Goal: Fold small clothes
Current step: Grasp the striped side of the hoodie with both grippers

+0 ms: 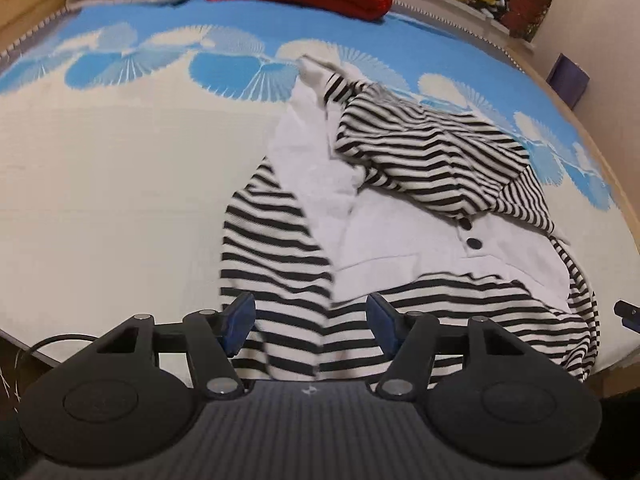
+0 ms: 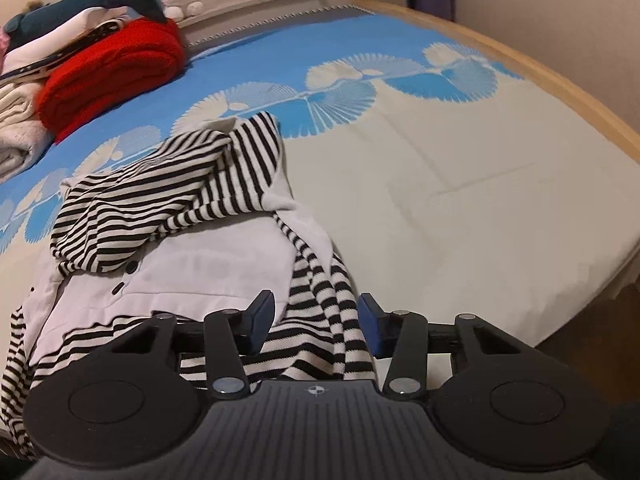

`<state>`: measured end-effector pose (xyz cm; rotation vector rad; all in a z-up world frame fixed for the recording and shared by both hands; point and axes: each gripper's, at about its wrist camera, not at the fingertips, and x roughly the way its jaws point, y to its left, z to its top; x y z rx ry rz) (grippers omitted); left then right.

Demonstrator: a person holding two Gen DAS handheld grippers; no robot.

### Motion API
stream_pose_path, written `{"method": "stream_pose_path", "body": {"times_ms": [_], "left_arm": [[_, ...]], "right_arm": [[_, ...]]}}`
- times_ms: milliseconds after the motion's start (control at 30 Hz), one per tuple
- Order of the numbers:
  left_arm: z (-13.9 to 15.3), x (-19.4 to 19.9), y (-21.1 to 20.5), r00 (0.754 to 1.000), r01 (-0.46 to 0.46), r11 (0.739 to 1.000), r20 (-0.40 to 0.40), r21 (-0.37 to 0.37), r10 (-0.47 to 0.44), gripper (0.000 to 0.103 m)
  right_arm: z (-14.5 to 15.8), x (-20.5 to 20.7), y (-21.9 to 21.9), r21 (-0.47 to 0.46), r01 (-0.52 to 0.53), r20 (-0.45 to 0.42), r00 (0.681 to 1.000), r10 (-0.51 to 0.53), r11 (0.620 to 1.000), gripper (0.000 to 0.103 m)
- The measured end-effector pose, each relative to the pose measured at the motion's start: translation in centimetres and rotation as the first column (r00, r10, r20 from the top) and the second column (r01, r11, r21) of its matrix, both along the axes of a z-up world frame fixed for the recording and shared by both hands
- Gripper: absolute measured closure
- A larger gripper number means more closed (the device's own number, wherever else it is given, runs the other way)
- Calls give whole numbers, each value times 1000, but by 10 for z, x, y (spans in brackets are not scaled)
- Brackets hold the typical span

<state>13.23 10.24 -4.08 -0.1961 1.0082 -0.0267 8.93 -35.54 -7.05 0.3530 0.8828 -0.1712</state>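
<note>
Both my grippers (image 1: 310,326) (image 2: 318,326) gape, unclenched, over the limp, light striped top (image 1: 280,248); I'd pinch its hem corners

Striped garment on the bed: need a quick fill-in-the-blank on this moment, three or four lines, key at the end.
1. The garment has black and white ____.
2. Two dark ____ sit on its white panel.
3. The folded blanket at the bed's far end is ____.
4. The bedspread is cream with a ____ patterned band.

Missing words: stripes; buttons; red; blue
</note>
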Motion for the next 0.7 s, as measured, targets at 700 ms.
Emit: {"method": "stream_pose_path", "body": {"times_ms": [700], "left_arm": [[-60, 15, 2, 974, -96, 991, -197, 93, 113, 30]], "right_arm": [[-61, 15, 2, -13, 2, -321, 947, -6, 1000, 45]]}}
